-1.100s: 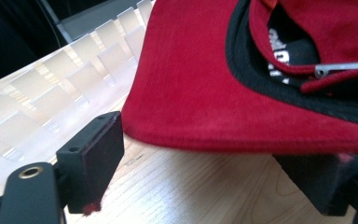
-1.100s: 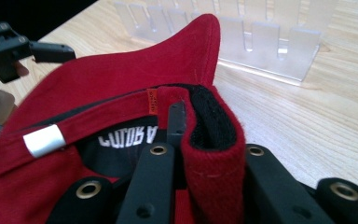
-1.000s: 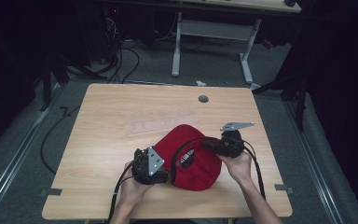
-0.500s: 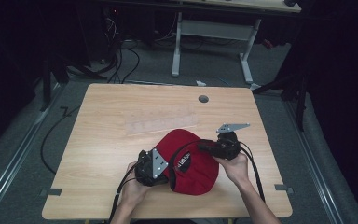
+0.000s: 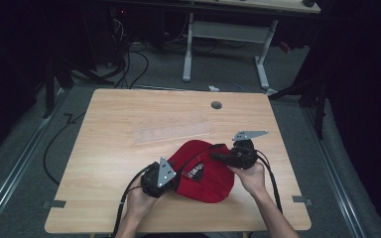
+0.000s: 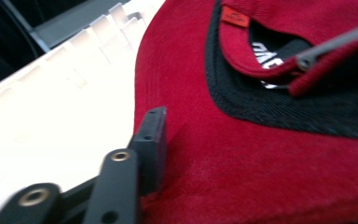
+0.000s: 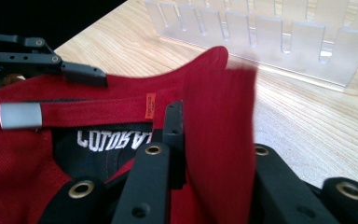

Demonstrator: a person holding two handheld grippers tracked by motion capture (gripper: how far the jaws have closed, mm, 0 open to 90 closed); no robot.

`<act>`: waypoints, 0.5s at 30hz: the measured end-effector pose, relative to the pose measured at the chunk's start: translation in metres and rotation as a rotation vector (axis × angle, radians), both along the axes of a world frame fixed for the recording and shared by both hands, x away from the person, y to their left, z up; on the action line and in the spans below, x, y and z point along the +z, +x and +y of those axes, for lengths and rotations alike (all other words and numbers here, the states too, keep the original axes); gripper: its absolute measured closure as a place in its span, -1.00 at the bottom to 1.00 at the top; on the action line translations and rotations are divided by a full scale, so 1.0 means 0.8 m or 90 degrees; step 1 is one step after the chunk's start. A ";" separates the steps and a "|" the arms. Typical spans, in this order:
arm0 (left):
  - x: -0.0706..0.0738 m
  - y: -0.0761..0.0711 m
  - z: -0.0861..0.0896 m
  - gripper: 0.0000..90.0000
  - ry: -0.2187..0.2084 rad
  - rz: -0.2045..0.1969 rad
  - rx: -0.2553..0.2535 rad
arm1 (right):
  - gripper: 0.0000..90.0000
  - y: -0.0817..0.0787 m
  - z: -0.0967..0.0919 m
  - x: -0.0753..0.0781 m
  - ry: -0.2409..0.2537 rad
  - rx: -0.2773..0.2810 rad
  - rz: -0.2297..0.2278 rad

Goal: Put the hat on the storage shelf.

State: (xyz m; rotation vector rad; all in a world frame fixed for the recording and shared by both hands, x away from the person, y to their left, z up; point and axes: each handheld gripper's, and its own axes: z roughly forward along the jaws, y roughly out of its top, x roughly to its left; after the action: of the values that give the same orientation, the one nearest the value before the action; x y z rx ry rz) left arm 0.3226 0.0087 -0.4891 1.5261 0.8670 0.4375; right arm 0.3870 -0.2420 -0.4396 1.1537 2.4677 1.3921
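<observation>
Red cap (image 5: pixel 206 171) lies upside down on the wooden surface (image 5: pixel 119 124), near its front edge, just in front of a clear slotted plastic strip (image 5: pixel 171 133). Right tool (image 5: pixel 217 157) is clenched on the cap's back edge, red fabric pinched between its jaws in the right gripper view. Left tool (image 5: pixel 174 181) sits at the cap's left side; its jaws have just been closing with cap fabric between them, and whether they pinch it yet I cannot tell.

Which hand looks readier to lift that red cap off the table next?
Right, probably: the right tool already pinches the red cap by its edge, while the left tool has just been closing on the other side.
</observation>
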 end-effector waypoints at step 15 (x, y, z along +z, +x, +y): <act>0.014 -0.014 0.004 0.78 0.055 0.021 -0.033 | 0.51 -0.006 0.002 0.005 -0.018 -0.042 -0.055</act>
State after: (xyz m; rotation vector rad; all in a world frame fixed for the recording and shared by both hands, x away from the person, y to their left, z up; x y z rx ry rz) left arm 0.3115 0.0115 -0.4782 1.6358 0.8416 0.4172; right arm 0.3819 -0.2402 -0.4355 1.1328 2.3611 1.3555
